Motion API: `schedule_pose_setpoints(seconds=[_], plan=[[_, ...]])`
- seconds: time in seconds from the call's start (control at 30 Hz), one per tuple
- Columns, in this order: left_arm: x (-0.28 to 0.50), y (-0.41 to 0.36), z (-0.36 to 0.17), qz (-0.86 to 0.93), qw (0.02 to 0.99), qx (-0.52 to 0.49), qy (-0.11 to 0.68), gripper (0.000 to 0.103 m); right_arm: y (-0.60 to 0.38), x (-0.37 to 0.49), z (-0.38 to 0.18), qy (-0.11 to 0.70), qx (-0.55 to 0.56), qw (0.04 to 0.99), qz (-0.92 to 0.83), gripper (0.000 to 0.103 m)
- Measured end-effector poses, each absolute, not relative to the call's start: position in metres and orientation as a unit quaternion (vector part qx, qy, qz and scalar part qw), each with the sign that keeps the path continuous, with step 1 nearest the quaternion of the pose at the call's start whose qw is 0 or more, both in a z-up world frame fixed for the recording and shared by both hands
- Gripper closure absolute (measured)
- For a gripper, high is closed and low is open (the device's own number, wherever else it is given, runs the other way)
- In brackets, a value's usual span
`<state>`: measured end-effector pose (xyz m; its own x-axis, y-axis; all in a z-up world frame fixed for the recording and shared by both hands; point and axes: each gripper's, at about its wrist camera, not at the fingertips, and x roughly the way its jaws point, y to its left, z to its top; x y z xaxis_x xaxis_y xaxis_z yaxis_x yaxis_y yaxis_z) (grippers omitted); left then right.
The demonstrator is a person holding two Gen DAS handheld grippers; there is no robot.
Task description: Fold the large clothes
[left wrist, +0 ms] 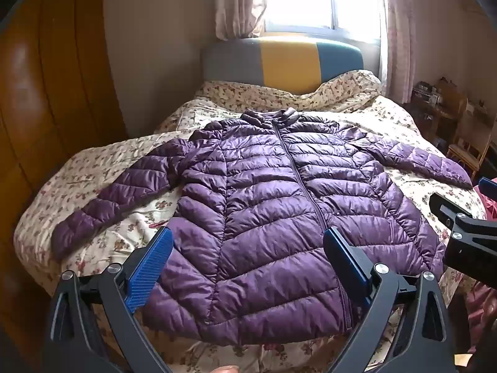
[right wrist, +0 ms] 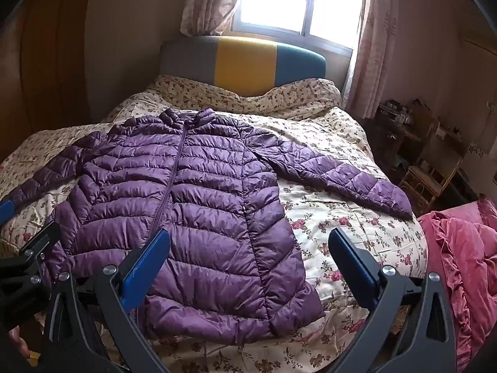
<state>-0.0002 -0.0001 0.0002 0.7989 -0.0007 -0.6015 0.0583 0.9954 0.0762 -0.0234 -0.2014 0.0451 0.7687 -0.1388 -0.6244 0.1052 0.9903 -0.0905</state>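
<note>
While both show the jacket (left wrist: 273,217), only right shows pink bedding (right wrist: 466,264).

Floral quilt (left wrist: 130,217) on bed, striped headboard (right wrist: 242,62), pink blanket (right wrist: 466,264).

purple jacket (left wrist: 264,205), floral quilt (right wrist: 351,236)

The purple puffer jacket (left wrist: 273,217) is quilted cloth with a slight sheen, lying on a matt floral cotton-like bedspread (left wrist: 130,217). The left tongs (left wrist: 248,248) and right tongs (right wrist: 248,251) have matt black arms, ribbed blue pads and shiny metal screws; the wardrobe (left wrist: 46,93) is glossy wood
</note>
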Motion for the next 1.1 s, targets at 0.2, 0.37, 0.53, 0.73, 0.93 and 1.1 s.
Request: schedule_pose_setpoints(seconds=[0.2, 0.37, 0.53, 0.73, 0.93, 1.1], plan=[[0.0010, 0.0038, 0.0004, -0.013, 0.947, 0.041, 0.318, 0.004, -0.1997, -0.0244, 0.0468, 0.336, -0.024, 0.939, -0.063, 0.002], [-0.0009, 0.0014, 0.0030, -0.010, 0.948, 0.045, 0.316, 0.004, -0.2043, -0.0297, 0.0427, 0.337, -0.023, 0.939, -0.063, 0.002], [-0.0001, 0.0049, 0.0004, -0.010, 0.947, 0.043, 0.317, 0.004, -0.2019, -0.0229, 0.0421, 0.340, -0.026, 0.938, -0.065, 0.002], [0.0005, 0.0043, 0.0005, -0.010, 0.947, 0.043, 0.318, 0.004, -0.2038, -0.0221, 0.0424, 0.340, -0.027, 0.938, -0.065, 0.002], [0.0021, 0.0044, -0.0018, -0.009, 0.947, 0.042, 0.318, 0.004, -0.2029, -0.0217, 0.0408, 0.341, -0.030, 0.937, -0.066, 0.002], [0.0024, 0.0055, -0.0024, -0.009, 0.947, 0.041, 0.318, 0.004, -0.2034, -0.0216, 0.0400, 0.340, -0.031, 0.937, -0.067, 0.002]])
